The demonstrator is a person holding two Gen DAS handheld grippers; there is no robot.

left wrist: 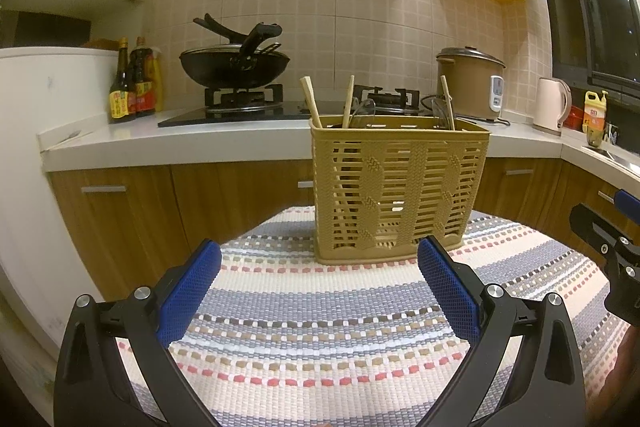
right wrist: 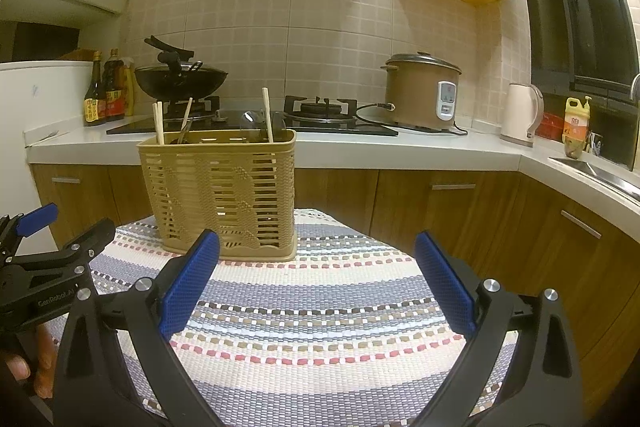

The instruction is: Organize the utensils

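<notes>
I count one tan slatted utensil basket [left wrist: 398, 187] standing upright on the striped woven mat [left wrist: 320, 327], near the mat's far edge, and out of its top rise light wooden chopsticks [left wrist: 311, 101] — four sticks show in my right wrist view, two close together at the basket's left end, one slanted beside them and one near its right end. Some darker utensils sit among them, too dim for me to count. My left gripper [left wrist: 318, 283] hovers over the mat's middle with both blue pads spread wide and nothing between them; the basket stands just ahead of the gap and a little toward my right pad, apart from both pads. My right gripper [right wrist: 318, 277] is likewise spread wide and empty; from it the basket [right wrist: 220, 191] lies ahead and to the left, behind my left pad in that view, though I cannot tell whether they touch. Each gripper shows at the edge of the other's view, and a few fingers [right wrist: 18, 367] of my left hand grip its handle. Behind the mat, on the counter [right wrist: 400, 147], I count one black wok [right wrist: 180, 79] on a two-burner stove [right wrist: 256, 123], three sauce bottles [right wrist: 106, 91], one brown rice cooker [right wrist: 424, 93], one pale kettle [right wrist: 520, 113] and one yellow jug [right wrist: 576, 119].
</notes>
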